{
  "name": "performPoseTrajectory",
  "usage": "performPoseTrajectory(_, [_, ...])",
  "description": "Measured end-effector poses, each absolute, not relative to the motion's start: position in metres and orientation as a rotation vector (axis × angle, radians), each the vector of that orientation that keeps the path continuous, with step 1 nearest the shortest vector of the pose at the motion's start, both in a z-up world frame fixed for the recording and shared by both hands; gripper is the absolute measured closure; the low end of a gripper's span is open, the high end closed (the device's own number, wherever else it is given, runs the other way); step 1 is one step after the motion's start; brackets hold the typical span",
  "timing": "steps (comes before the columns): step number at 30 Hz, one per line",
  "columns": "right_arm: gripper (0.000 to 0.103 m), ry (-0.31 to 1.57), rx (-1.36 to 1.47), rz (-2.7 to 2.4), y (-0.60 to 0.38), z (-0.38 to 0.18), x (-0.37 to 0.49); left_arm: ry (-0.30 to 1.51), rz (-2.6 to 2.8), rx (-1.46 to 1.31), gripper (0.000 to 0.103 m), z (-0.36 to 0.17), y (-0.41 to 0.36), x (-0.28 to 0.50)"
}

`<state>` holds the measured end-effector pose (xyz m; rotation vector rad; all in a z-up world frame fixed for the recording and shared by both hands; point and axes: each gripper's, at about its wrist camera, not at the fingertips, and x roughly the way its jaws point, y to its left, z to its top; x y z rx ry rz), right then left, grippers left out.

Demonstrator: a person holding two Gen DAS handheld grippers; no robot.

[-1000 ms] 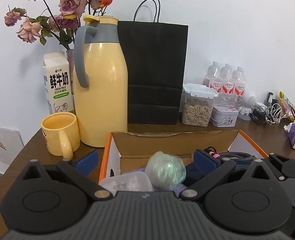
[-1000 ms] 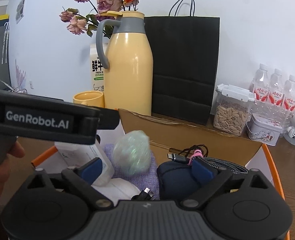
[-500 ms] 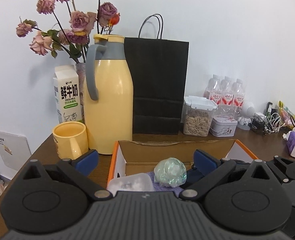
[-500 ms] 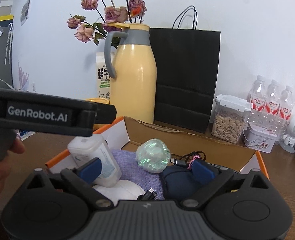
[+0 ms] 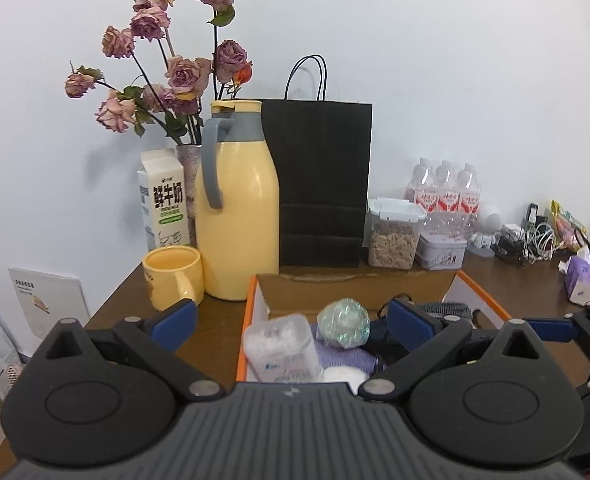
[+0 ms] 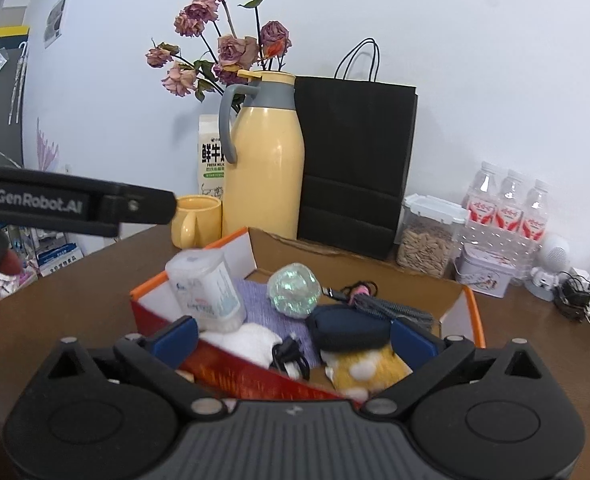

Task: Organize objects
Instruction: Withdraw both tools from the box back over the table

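Left gripper (image 5: 293, 318) and right gripper (image 6: 293, 335): jaws spread, holding nothing. The ball (image 6: 293, 289) lies in the box (image 6: 475, 312), beside the pouch (image 6: 349, 330).

Ball (image 6: 293, 289) lies in box (image 6: 451, 294), before jug (image 6: 263, 168) and bag (image 6: 355, 160).

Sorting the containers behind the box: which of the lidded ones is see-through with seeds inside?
The clear plastic canister with the white clip lid, beside the black paper bag. The small printed metal tin next to it is opaque and lower.
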<state>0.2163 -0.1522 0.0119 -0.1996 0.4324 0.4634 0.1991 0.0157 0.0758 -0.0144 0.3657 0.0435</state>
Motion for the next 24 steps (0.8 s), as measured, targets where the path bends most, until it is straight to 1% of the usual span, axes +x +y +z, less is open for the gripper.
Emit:
performPoseTrajectory(6, [0.000,0.466,-0.199,0.439,-0.173,0.003,0.193,0.403,0.074,0.005,0.000,0.065,0.018,0.177])
performPoseTrajectory(14, [0.000,0.530,-0.226,0.399,-0.200,-0.022,0.173,0.471,0.116,0.005,0.000,0.041,0.025,0.156])
performPoseTrajectory(24, [0.000,0.622,-0.214,0.344,-0.231,-0.055,0.167,0.611,0.123,0.018,0.000,-0.008,0.028,0.143])
